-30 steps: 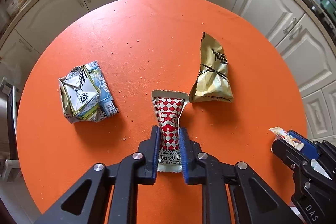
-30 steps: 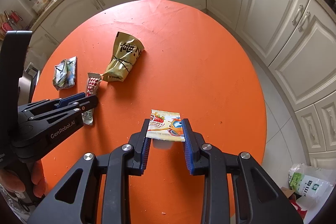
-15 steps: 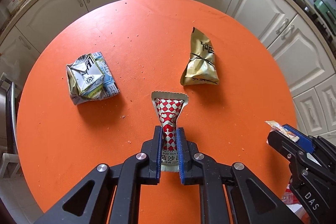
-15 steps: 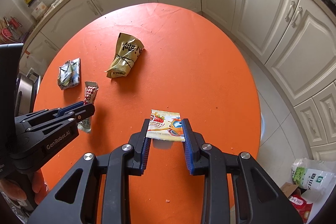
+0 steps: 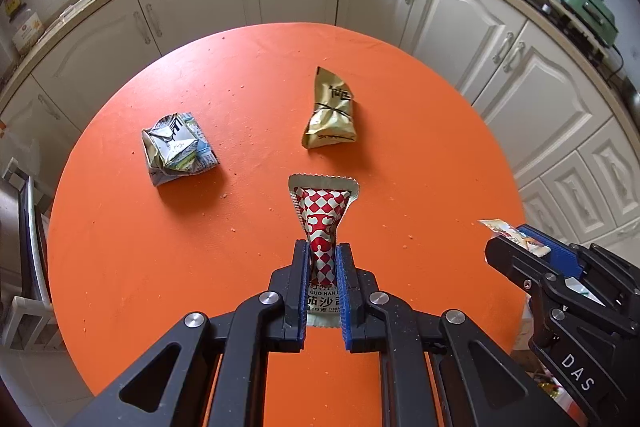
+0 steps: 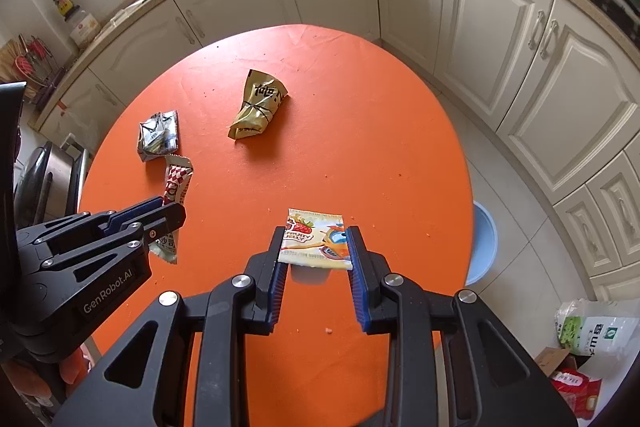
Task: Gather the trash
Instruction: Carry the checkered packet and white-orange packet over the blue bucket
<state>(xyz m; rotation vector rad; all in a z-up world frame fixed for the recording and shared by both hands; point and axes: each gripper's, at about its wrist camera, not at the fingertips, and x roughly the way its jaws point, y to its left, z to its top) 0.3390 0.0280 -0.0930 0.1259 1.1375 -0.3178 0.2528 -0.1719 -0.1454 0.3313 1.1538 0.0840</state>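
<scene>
My left fingers [image 5: 323, 259] pinch the ketchup sachet [image 5: 323, 211]; right fingers [image 6: 316, 247] clamp the jelly packet [image 6: 314, 239]. Slick foil may slip; the gold wrapper [image 5: 331, 115] at 12 o'clock remains.

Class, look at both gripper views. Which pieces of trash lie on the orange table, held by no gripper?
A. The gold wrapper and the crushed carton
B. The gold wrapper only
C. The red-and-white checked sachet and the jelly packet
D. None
A: the gold wrapper and the crushed carton lie loose on the table, while each gripper holds another piece.
</scene>
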